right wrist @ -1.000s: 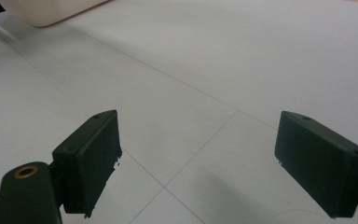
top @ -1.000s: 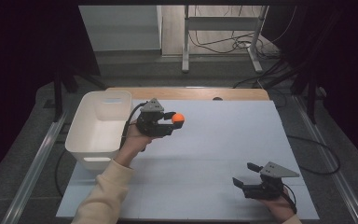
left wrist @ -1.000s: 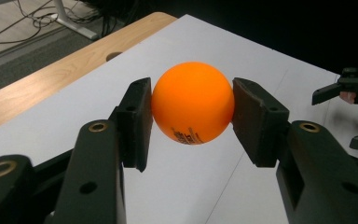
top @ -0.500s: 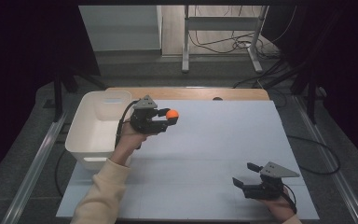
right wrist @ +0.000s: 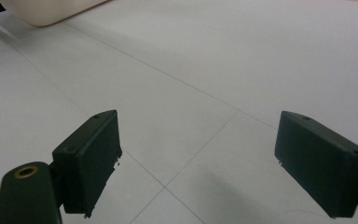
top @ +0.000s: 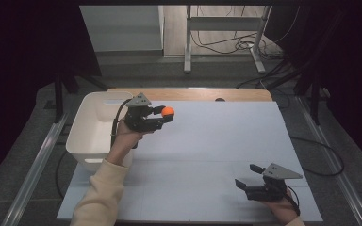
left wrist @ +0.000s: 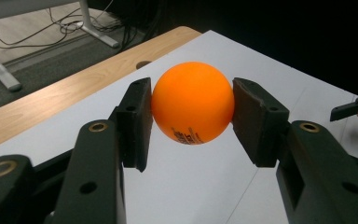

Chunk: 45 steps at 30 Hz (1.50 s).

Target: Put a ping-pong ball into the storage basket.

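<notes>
Before me: a white rectangular plastic tub (top: pixel 92 129) on the pale grey table sheet (top: pixel 217 155); beyond, a wooden table edge (top: pixel 202 94).

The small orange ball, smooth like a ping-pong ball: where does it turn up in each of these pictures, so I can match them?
High view: the small orange ball is upper left of centre, clamped in the left hand-held gripper, right of the white plastic tub.
Left gripper view: it sits at centre, pressed between both black pads.
Right gripper view: the ball is not in it.
Shared landmark: the white tabletop.
</notes>
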Each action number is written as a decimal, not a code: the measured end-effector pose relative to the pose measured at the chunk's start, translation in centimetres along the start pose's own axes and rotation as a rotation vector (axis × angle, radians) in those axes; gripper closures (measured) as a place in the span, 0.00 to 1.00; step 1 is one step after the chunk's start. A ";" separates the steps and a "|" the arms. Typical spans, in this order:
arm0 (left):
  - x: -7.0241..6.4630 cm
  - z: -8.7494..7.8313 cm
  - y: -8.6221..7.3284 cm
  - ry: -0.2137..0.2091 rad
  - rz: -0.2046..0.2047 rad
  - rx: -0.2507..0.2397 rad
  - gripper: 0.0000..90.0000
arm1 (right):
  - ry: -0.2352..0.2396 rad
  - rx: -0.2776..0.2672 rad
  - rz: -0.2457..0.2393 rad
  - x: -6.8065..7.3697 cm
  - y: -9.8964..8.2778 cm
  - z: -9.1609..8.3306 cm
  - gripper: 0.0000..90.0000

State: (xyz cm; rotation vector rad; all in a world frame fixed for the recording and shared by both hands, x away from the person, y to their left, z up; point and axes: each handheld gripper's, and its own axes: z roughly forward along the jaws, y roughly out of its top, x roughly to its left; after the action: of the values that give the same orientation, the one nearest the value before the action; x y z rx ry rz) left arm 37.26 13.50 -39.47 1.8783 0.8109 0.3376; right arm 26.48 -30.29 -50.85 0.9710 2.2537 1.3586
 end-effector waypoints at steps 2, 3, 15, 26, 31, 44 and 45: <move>0.2 -0.1 0.0 0.007 -0.002 -0.002 0.55 | 0.001 0.000 0.000 0.0 0.0 0.0 0.17; 0.2 -0.1 0.0 0.007 -0.002 -0.002 0.55 | 0.000 0.000 0.000 0.0 0.0 0.0 0.17; 0.8 -0.8 -0.1 0.036 -0.015 -0.010 0.55 | 0.000 0.001 0.000 0.0 0.0 0.0 0.17; 1.2 -1.0 -0.2 0.062 -0.019 -0.001 0.55 | -0.001 0.000 -0.001 0.0 0.0 0.0 0.17; 1.4 -1.2 -0.2 0.067 -0.024 -0.004 0.55 | -0.001 0.001 -0.001 0.0 0.0 0.0 0.17; 2.3 -2.4 -0.2 0.117 -0.046 -0.019 0.55 | 0.000 0.003 0.000 0.0 0.0 0.0 0.17; 2.4 -2.6 -0.3 0.126 -0.047 -0.020 0.55 | 0.000 0.003 0.000 0.0 0.0 0.0 0.17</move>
State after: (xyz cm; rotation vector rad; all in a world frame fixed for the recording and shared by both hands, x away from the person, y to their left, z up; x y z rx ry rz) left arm 37.46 16.97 -38.85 1.8305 0.9315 0.4371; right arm 26.48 -30.26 -50.88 0.9719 2.2565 1.3559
